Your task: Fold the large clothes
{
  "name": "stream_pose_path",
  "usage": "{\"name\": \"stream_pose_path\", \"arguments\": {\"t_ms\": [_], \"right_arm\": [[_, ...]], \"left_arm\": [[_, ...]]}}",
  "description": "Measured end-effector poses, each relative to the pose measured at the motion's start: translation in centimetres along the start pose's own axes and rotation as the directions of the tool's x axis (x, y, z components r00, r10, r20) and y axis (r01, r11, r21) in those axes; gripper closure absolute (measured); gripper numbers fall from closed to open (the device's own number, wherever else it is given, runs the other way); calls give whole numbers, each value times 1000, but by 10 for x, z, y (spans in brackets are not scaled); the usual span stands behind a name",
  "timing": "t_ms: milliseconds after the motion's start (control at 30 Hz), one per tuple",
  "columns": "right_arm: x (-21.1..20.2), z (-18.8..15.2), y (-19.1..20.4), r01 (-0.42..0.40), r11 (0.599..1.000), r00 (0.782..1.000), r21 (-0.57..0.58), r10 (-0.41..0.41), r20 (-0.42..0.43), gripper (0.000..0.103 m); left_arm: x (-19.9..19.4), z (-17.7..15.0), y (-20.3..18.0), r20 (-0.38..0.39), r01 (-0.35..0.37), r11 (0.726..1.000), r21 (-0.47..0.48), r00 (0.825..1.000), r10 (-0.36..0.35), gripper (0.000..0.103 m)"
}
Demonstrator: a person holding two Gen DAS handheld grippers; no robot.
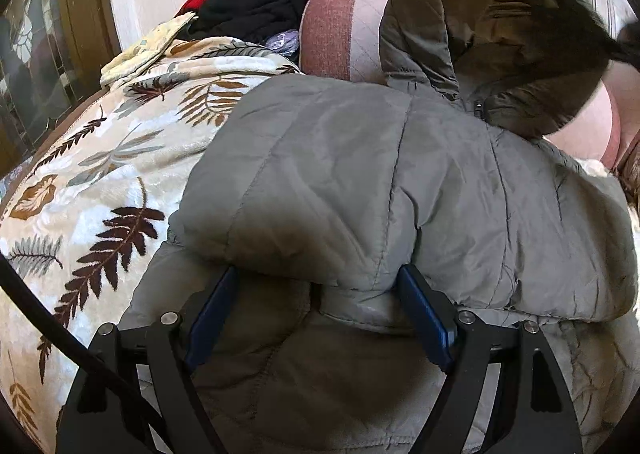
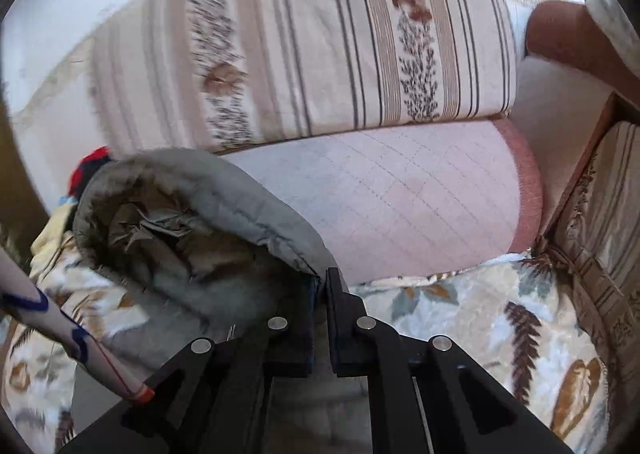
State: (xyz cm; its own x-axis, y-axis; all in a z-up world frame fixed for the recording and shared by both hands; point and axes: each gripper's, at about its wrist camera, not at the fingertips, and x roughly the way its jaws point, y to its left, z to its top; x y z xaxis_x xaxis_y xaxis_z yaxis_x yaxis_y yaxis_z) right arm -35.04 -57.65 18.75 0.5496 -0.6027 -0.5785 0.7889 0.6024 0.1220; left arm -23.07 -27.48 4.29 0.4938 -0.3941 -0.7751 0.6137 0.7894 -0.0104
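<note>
A grey-green padded jacket (image 1: 360,182) lies on a leaf-patterned blanket (image 1: 92,174), one part folded over the body. Its fur-trimmed hood (image 1: 500,26) is lifted at the upper right. My left gripper (image 1: 320,286) is open, its blue pads astride the folded edge of the jacket. My right gripper (image 2: 320,286) is shut on the rim of the hood (image 2: 192,214) and holds it up above the blanket (image 2: 480,314).
A pink bolster (image 2: 420,194) and a striped cushion (image 2: 320,46) lie behind the jacket. A pile of black and red clothes (image 1: 248,6) sits at the back left. A person's sleeve (image 2: 60,334) shows at the left in the right wrist view.
</note>
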Motion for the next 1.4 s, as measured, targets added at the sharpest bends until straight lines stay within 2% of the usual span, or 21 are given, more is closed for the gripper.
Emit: {"name": "stream_pose_path", "arguments": {"t_ms": [167, 267, 400, 467, 533, 633, 733, 867, 900, 933, 967, 1000, 1067, 1133, 1267, 1400], "right_arm": [[-76, -60, -2, -91, 996, 995, -2, 91, 38, 98], [-101, -117, -5, -80, 996, 997, -41, 81, 17, 99], [-89, -179, -13, -39, 996, 997, -77, 34, -71, 103], [-70, -200, -22, -26, 998, 990, -53, 18, -139, 103], [-56, -210, -30, -6, 999, 986, -35, 0, -169, 103], [-62, -200, -40, -16, 999, 986, 36, 22, -163, 102], [-79, -169, -32, -65, 998, 994, -1, 64, -83, 102], [-82, -117, 1, -142, 989, 990, -49, 142, -1, 89], [-76, -104, 12, -182, 982, 983, -49, 182, -4, 80], [-67, -94, 27, -222, 973, 975, -61, 222, -11, 76], [-59, -88, 37, -222, 972, 975, -74, 222, -11, 71], [-46, -85, 46, -212, 974, 977, -84, 210, -24, 70], [-16, -89, 54, -197, 978, 977, -74, 189, -96, 70], [-1, -106, 53, -201, 978, 969, -58, 189, -159, 71], [15, -162, 53, -186, 974, 959, -126, 152, -240, 70], [15, -180, 48, -193, 976, 964, -98, 170, -203, 70]], "left_arm": [[-14, 7, 16, 52, 17, 997, -74, 999, -13, 22], [-26, 11, 27, 101, -2, 992, -122, 995, 14, 22], [-40, 13, 32, 186, -49, 986, -159, 979, 79, 22], [-43, 16, 33, 209, -5, 986, -164, 977, 40, 22], [-43, 19, 28, 214, 47, 988, -144, 977, -15, 22], [-42, 17, 19, 221, 68, 992, -110, 974, -42, 22], [-37, 18, 11, 207, 79, 993, -88, 976, -59, 22], [-30, 19, 2, 183, 102, 994, -39, 979, -94, 22], [-29, 20, 1, 181, 106, 994, -29, 979, -99, 22], [-28, 21, -1, 179, 110, 994, -16, 978, -105, 22], [-27, 22, -3, 176, 118, 993, 3, 977, -116, 22], [-27, 23, -3, 177, 121, 993, 14, 977, -121, 22], [-26, 26, -2, 177, 120, 992, 22, 977, -122, 22], [-24, 30, 3, 168, 136, 991, 11, 976, -136, 22], [-24, 48, 14, 178, 190, 980, -63, 968, -176, 22], [-25, 65, 0, 210, 215, 976, -40, 957, -202, 22]]}}
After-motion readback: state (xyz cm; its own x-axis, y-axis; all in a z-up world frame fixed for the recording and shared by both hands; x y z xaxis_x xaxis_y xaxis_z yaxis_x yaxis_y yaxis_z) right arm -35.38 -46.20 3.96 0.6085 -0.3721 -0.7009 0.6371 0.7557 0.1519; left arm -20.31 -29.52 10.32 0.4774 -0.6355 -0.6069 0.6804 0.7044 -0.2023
